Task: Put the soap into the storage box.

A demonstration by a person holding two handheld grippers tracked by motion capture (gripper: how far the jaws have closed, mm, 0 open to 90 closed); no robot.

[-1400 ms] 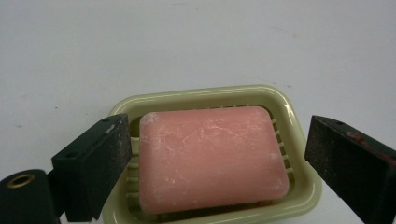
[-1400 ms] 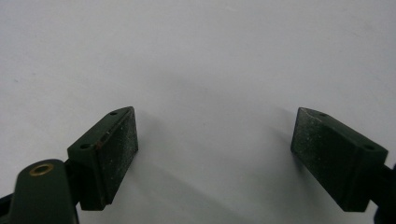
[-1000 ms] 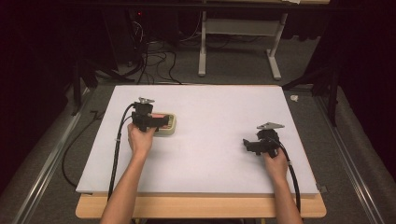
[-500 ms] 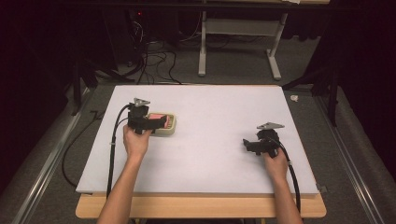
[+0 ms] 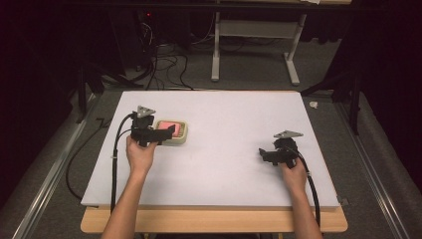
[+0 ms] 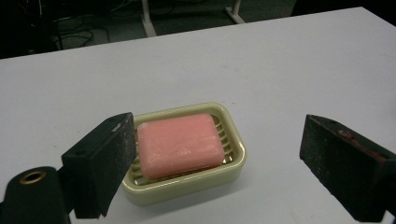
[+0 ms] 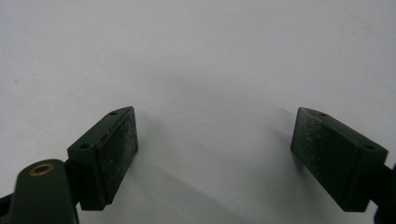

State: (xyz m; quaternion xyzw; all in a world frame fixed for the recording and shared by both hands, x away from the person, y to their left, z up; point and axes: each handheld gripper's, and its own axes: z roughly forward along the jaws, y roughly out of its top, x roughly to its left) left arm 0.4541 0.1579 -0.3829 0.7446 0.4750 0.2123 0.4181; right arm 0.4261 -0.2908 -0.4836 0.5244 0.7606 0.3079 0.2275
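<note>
Pink soap (image 6: 180,143) lying in cream soap dish (image 6: 233,163) on left part of white bench (image 5: 234,114). Left gripper (image 6: 219,163) wide open around dish, holding nothing. Right gripper (image 7: 215,154) wide open, empty, low over bare bench.

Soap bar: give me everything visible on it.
The soap bar is pink, rectangular with rounded corners, and its matte top looks a little scuffed. It lies flat inside a pale yellow ridged soap dish on the white table, touching nothing but the dish. The open left gripper hovers close; its jaws straddle the dish without touching the soap.
</note>
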